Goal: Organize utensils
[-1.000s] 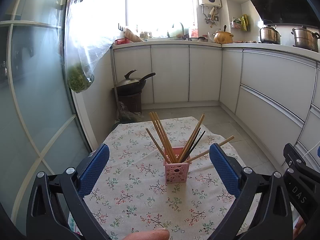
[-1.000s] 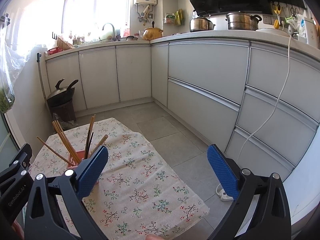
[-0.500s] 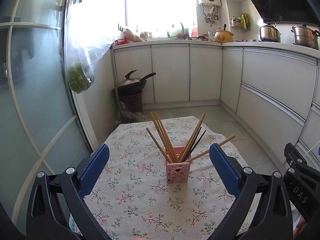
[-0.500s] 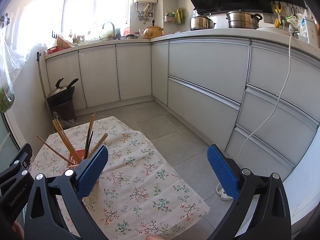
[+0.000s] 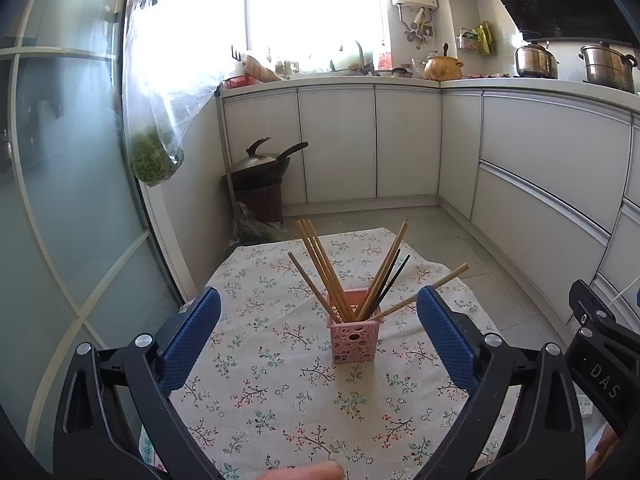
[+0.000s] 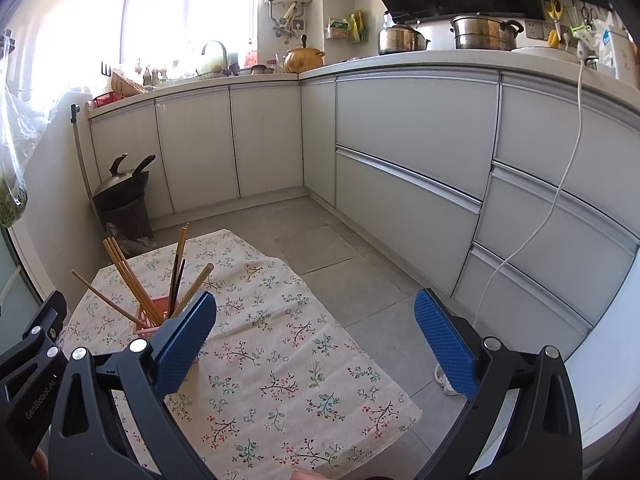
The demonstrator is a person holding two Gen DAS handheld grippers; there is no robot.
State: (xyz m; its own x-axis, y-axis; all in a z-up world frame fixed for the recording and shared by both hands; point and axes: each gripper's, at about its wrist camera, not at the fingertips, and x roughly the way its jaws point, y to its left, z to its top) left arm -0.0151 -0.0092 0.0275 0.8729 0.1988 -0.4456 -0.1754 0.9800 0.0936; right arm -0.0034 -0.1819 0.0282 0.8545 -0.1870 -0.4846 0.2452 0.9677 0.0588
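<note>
Since the earlier frame almost nothing has moved. Left tool (image 5: 318,330) and right tool (image 6: 316,338) both gape wide, empty. Chopsticks (image 5: 348,276) stand in the pink holder (image 5: 354,340) at 12 o'clock on the desk (image 5: 260,380); organizing appears complete.

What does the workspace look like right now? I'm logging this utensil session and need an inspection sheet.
Surface: floral tablecloth over a small table.
Job's things: pink holder upright on the cloth, chopsticks fanned out inside it, mostly wooden, a few dark.
Clutter: nothing seen on the cloth.
Grippers: left gripper and right gripper both open, holding nothing.
Cables: white cord hanging down the cabinets.
Surroundings: wok on a bin, pots on the counter.
</note>
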